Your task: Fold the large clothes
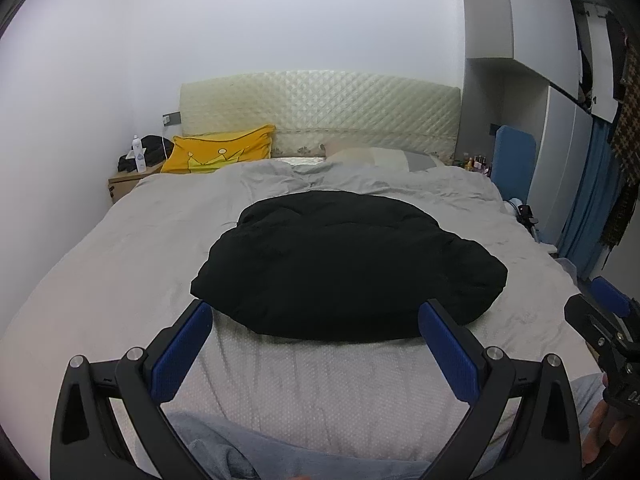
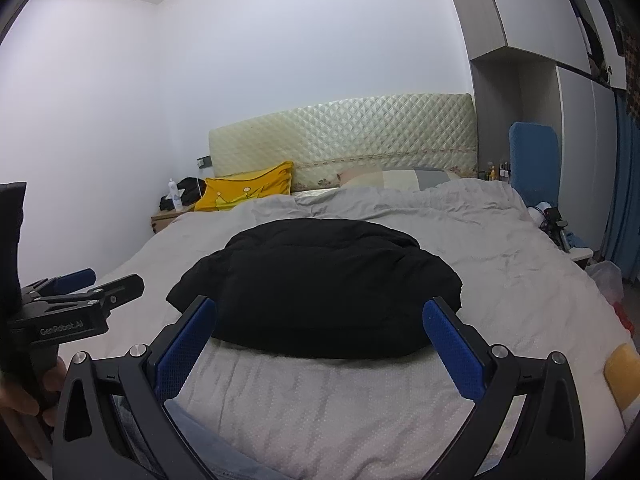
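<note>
- Ahead of both grippers: black padded garment lies in a bulky mound on the grey bedspread, mid-bed, already looks bundled or partly folded.
- Left gripper: jaws spread wide, holding nothing, blue pads hover just short of the garment's near edge, no contact seen.
- Right gripper: also spread wide and empty, same standoff at the near edge, pointing toward the headboard.
- Each gripper shows in the other's view, off to the side, side by side, near each other.
- Judgement on step: either an approach for a grasp or a finished fold; can't tell which from this moment.
- If grasping: take the near hem at its two outer corners, one gripper each, pinch through all layers, lift together and carry away from the tools so the puffy fill doesn't slump.
- Keep both pulls even; thick slippery fabric probably slides out of a shallow pinch.
- Hard to see: garment is uniformly black, so no sleeves, collar, zip or fold lines readable; type unclear.
- Far edge of the garment is hidden behind its own bulk.
- Underside and layer count not visible.
- Person mostly cut off: only fingers at frame edge and grey clothing at the bottom.
- Yellow pillow far beyond, irrelevant.
</note>
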{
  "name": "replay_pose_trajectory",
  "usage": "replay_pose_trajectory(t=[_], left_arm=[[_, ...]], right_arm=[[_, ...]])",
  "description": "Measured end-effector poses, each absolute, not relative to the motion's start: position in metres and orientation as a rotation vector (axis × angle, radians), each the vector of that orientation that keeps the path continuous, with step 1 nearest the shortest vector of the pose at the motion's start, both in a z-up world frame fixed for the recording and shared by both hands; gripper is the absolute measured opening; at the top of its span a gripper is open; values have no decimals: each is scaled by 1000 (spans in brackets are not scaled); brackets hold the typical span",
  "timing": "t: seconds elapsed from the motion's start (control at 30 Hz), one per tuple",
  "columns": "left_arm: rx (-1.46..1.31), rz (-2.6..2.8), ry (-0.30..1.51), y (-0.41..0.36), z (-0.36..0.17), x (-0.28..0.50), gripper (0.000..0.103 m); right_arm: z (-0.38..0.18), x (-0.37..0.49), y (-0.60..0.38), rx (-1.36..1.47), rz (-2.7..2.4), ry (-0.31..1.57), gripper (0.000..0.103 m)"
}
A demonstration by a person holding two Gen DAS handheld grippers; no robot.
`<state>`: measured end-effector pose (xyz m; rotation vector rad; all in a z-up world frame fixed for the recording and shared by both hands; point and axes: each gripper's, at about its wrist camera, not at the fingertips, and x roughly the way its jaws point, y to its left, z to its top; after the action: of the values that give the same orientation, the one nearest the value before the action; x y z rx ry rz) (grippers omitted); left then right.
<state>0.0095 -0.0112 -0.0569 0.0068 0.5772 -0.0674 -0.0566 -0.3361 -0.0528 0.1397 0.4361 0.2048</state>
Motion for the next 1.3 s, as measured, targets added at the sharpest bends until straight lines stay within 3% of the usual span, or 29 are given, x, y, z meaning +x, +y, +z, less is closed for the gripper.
replay_pose_trajectory(t=[1.3], left_arm=[[-5,-77,578,-7,-54,2,103]], right_arm=[[-45,-67,-336,110,179,420,103]])
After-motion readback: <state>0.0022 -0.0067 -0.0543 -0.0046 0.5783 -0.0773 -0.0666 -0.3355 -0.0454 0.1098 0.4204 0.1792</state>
